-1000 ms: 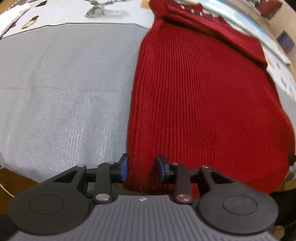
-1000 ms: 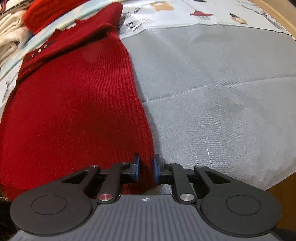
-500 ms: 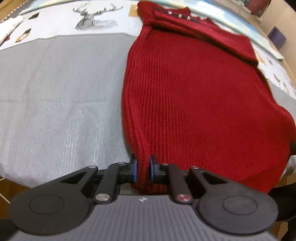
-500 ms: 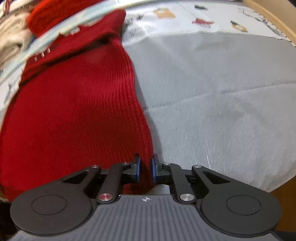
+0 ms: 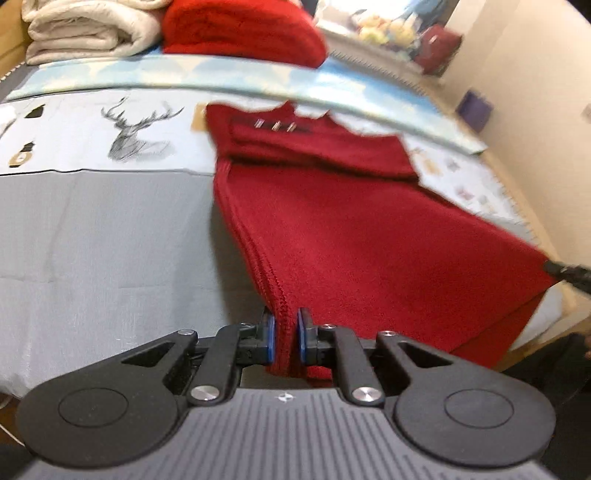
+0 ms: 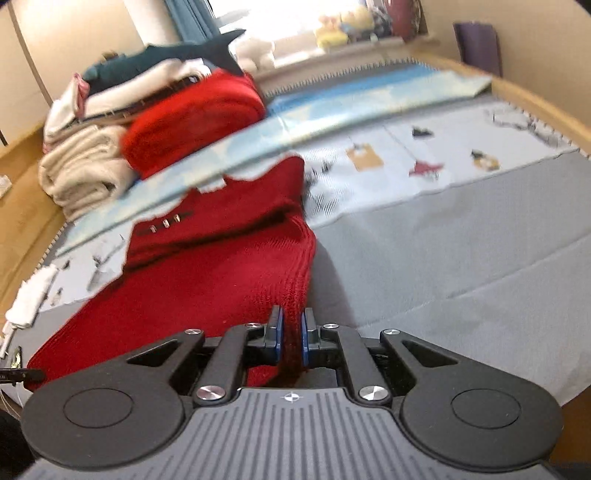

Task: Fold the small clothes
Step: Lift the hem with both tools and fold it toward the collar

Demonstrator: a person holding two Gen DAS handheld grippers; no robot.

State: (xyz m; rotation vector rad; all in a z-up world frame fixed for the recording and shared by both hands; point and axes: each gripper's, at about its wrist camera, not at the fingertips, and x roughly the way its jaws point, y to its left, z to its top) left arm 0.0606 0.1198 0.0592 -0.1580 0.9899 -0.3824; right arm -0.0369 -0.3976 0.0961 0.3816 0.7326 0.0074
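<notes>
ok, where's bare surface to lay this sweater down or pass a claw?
Free: grey sheet left of the red sweater, and right of it in the right wrist view. Crowded: the far end, with a folded red knit and cream blankets.

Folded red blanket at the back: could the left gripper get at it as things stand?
Probably not: the left gripper is shut on the red sweater's hem corner, and the folded red blanket sits beyond the sweater's far end.
</notes>
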